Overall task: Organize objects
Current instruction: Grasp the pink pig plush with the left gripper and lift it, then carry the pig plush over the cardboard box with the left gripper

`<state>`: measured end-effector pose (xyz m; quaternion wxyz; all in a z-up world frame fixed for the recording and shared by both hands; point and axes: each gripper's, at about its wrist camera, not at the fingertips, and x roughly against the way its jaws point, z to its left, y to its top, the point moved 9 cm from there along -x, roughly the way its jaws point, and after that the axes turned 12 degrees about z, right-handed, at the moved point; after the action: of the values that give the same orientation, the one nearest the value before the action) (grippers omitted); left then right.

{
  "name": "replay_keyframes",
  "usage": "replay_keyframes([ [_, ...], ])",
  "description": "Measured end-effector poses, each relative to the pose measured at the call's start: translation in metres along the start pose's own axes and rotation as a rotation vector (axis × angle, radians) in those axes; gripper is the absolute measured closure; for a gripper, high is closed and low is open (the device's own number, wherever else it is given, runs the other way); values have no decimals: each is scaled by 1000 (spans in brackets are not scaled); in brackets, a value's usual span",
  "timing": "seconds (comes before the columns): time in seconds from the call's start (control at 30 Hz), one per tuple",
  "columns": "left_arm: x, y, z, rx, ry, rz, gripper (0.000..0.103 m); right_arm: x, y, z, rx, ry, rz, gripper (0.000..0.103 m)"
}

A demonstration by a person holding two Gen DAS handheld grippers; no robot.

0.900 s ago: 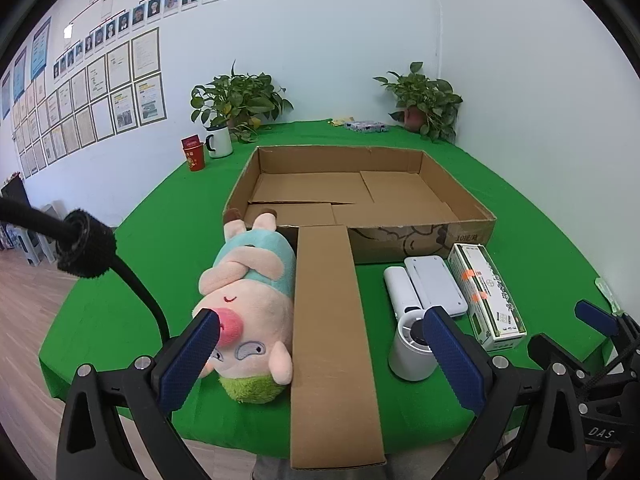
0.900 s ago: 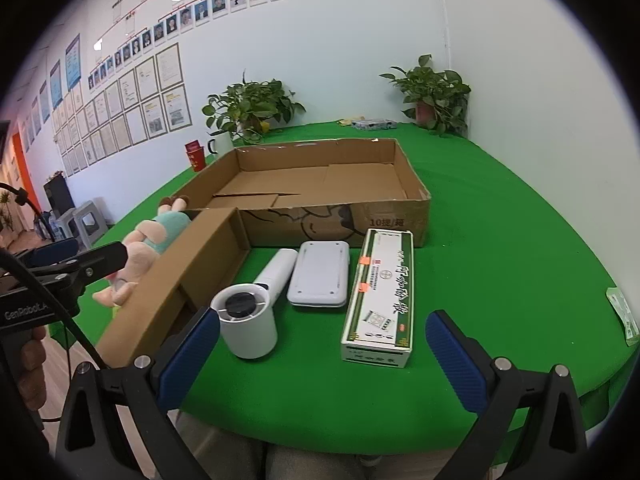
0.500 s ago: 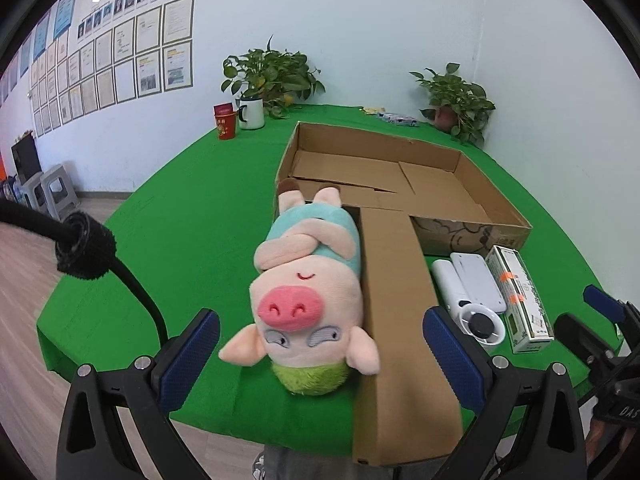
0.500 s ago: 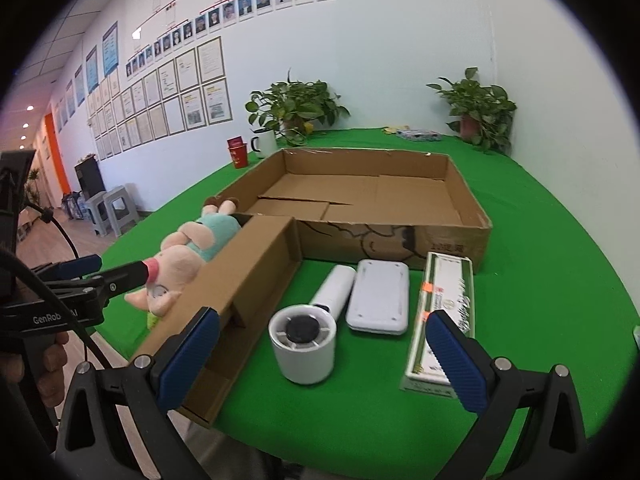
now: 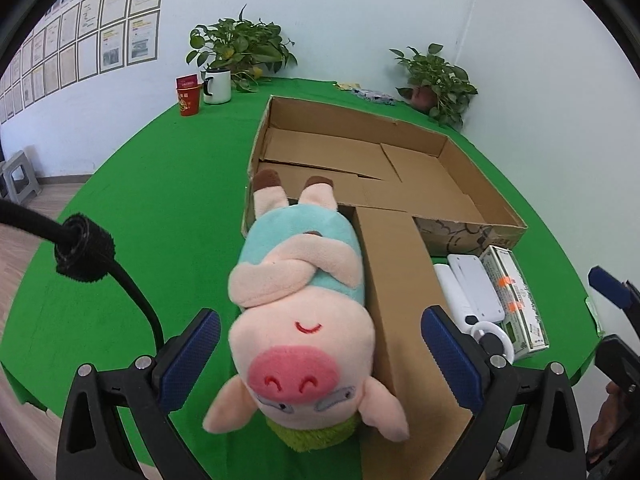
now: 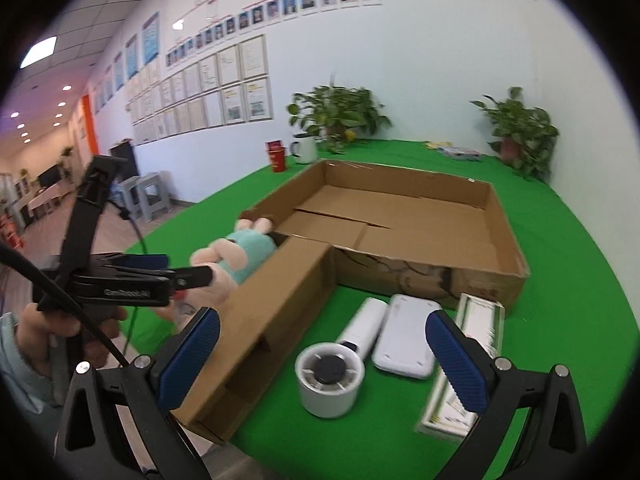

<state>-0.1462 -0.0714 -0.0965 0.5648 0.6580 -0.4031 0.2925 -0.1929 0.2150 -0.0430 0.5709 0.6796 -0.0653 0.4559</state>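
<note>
Left tongs: jaws spread wide, nothing gripped. The 2 blue pads flank the head of the plush pig with a visible gap on each side; no contact.

Pig position: flat on its back on the green worktop, just in front of these tongs. Head toward the tongs, feet away, reaching the near corner of the cardboard box. Long axis runs straight out along the tongs' pointing direction, so the pads face the head across its width. The pig's right flank lies against the folded-out box flap.

Right tongs: also wide open and empty, aimed at the white cylindrical fan, which stands near but not between the pads. Beyond it: white flat case and long printed carton, side by side on the worktop in front of the box wall.

Judgement: the left hand is clearly nearer the pig; a short advance and squeeze across the head should take it. Risk: the right-side pad catching the flap edge.
</note>
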Motion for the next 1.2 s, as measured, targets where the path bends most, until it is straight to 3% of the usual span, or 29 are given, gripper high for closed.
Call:
replay_keyframes([
  [0.17, -20, -1, 21, 76, -36, 60, 3, -20, 22, 13, 23, 67, -10, 1],
  [0.47, -36, -8, 25, 112, -98, 92, 8, -43, 33, 23, 11, 122, 32, 1],
  [0.57, -46, -15, 21, 114, -125, 123, 17, -44, 38, 24, 5, 121, 39, 1],
  [0.8, -49, -24, 16, 97, -96, 136, 27, -55, 55, 19, -36, 142, 64, 1],
  [1.2, -46, -28, 10, 87, -95, 115, 32, -105, 69, 29, -104, 254, 216, 1],
])
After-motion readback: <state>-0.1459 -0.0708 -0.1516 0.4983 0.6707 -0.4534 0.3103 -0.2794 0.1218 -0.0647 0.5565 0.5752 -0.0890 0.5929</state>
